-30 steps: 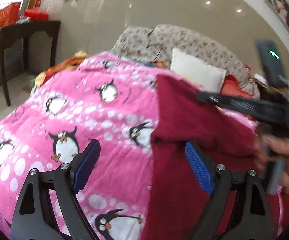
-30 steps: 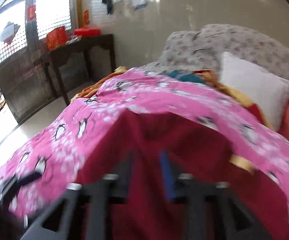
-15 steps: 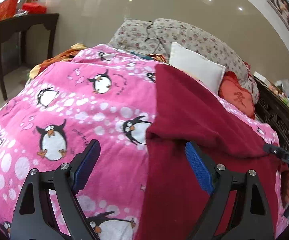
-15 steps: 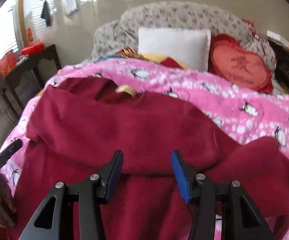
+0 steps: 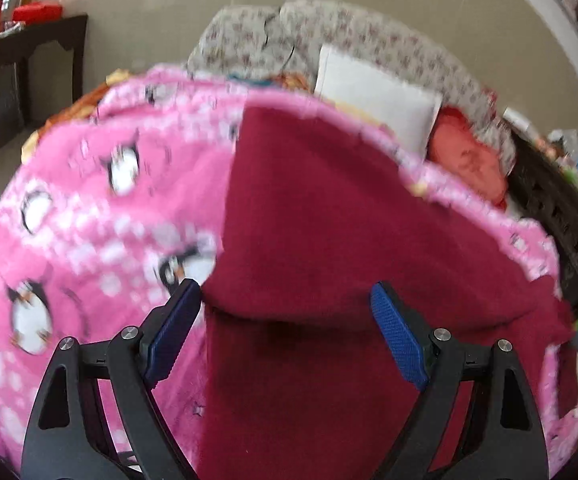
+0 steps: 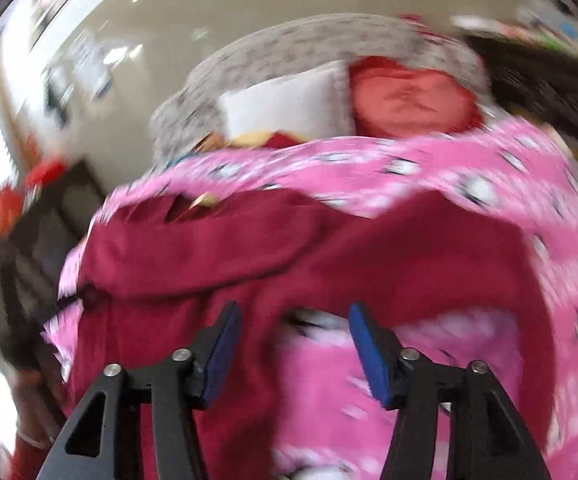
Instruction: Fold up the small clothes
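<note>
A dark red sweater [image 5: 321, 216] lies spread on a pink penguin blanket [image 5: 89, 208], with one sleeve folded across its body. My left gripper [image 5: 285, 332] is open and empty, just above the sweater's folded left edge. In the right wrist view the sweater [image 6: 209, 248] fills the left and middle, with its collar label at the far edge. My right gripper [image 6: 295, 352] is open and empty above the sweater's right edge, where the blanket [image 6: 329, 400] shows under it. Both views are blurred.
A white pillow [image 5: 373, 100], a red heart cushion [image 5: 469, 156] and a floral headboard cushion [image 5: 329, 36] lie at the bed's far end. A dark wooden table [image 5: 21, 64] stands at the left. A dark carved bed frame [image 5: 561, 216] runs along the right.
My right gripper has swung right from the sweater's middle to its right edge and opened wider. My left gripper has moved right, over the sweater's folded edge. The view now blurs.
</note>
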{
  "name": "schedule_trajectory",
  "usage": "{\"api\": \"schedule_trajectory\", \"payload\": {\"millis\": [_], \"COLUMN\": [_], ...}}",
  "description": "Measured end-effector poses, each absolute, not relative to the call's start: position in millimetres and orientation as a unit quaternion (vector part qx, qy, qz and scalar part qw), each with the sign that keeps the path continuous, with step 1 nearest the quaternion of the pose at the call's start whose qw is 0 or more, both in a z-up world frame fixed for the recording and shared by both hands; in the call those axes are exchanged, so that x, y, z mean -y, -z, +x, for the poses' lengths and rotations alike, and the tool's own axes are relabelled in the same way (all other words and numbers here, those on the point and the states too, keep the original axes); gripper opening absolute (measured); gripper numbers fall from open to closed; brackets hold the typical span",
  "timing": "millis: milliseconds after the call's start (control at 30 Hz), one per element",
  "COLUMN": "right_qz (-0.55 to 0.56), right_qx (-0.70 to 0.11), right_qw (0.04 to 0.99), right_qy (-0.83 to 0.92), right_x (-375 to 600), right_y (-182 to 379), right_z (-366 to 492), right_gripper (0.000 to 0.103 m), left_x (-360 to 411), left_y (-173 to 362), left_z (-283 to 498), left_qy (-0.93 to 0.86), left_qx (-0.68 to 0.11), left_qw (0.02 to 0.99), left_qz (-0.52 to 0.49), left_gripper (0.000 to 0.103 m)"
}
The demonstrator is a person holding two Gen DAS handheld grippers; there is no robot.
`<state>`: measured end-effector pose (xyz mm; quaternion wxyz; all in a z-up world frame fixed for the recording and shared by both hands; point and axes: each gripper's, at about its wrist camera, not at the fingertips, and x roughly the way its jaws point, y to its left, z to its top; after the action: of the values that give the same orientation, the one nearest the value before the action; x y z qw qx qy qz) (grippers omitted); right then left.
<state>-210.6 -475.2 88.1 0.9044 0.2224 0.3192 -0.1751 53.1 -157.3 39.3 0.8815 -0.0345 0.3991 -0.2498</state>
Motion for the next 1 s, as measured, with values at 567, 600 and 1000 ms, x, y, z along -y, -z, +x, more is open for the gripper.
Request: {"api": "schedule_trajectory", "payload": {"millis": [567, 600, 1000], "right_qz": [0.383, 0.387, 0.301], "right_qx": [-0.221, -0.225, -0.276], "right_qw": [0.817, 0.818, 0.868], "right_qy": [0.369, 0.361, 0.282], "right_x": [595, 590, 527], "right_y": [-71, -71, -67], "right_z": [-355, -361, -352], "right_gripper": [0.066, 0.066, 0.071], "left_x": [151, 151, 152], "left_y": [-22, -22, -22], "left_z": [54, 54, 55], "left_qy": [0.277, 0.278, 0.278], "left_qx": [-0.404, -0.404, -0.403], "left_qw": [0.871, 0.870, 0.871], "left_qz": [-0.043, -0.044, -0.041], "left_gripper": [0.088, 0.088, 0.090]}}
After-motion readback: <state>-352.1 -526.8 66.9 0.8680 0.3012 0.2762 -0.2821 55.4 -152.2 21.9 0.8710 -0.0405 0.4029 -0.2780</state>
